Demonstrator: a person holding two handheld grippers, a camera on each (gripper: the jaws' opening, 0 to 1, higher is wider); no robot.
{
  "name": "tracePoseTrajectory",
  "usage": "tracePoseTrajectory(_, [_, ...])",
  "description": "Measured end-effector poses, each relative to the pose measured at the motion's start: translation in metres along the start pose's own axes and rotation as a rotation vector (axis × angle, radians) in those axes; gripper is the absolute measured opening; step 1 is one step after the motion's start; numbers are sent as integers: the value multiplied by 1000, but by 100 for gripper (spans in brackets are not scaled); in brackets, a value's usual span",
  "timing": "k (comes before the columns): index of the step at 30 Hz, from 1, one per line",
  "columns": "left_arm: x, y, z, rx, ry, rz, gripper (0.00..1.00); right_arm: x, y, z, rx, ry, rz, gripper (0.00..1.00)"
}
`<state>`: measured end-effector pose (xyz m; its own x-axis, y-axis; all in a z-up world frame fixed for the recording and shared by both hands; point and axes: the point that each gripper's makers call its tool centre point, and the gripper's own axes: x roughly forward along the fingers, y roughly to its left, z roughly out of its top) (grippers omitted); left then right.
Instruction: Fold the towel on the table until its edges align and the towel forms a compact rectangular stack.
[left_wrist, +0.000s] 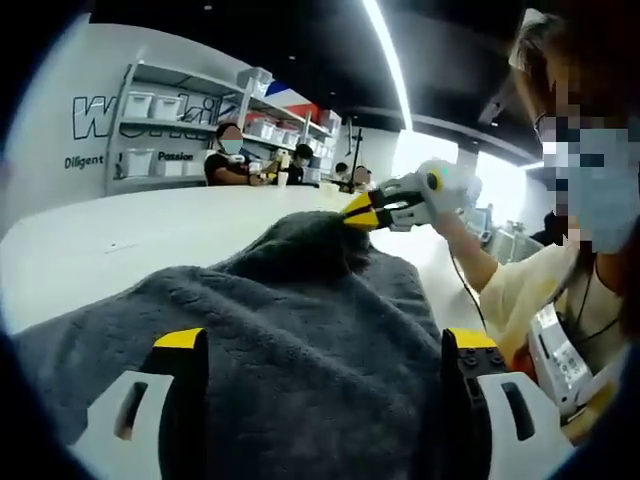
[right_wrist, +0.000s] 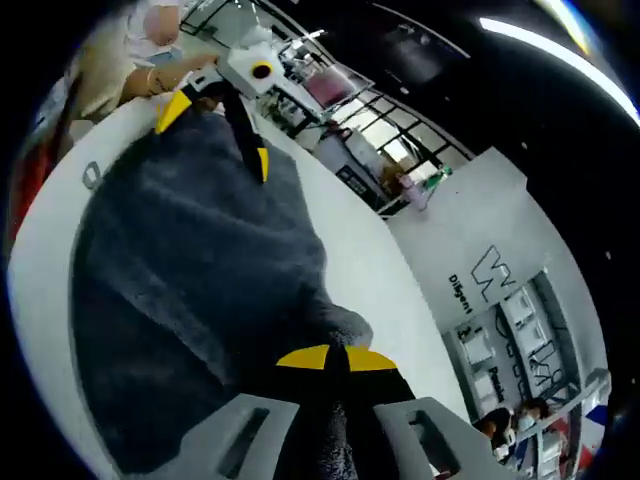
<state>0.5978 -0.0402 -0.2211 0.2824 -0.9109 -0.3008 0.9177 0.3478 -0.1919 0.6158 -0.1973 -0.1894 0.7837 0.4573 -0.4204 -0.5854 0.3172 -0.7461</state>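
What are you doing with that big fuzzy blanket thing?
A person is folding a dark grey fluffy towel on a white table, with a gripper in each hand. The right gripper is shut on one far edge of the towel and lifts it into a peak. The left gripper is open, its jaws spread over the towel's other end. The towel is spread out and rumpled, not yet a neat stack.

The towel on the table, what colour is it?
Dark grey, plain and fluffy towel; clearest in the right gripper view.
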Motion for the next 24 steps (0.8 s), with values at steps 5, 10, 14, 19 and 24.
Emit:
tracePoseTrajectory(5, [-1,1,2,-5,-6,1,94,-3,63,9,48,-12,186,0])
tracePoseTrajectory(10, [-2,2,2,-12,-7,2,94,2,98,1,94,7,294,2])
tracePoseTrajectory(14, [-2,3,2,-15,-10,2,93,-7,94,16,233,-105,323,16])
tracePoseTrajectory(19, [-2,4,1,-19,0,0,93,-37,39,30,458,-281,187,18])
tracePoseTrajectory(24, [-3,5,1,-19,2,5,94,-56,1,-18,585,-173,41,19])
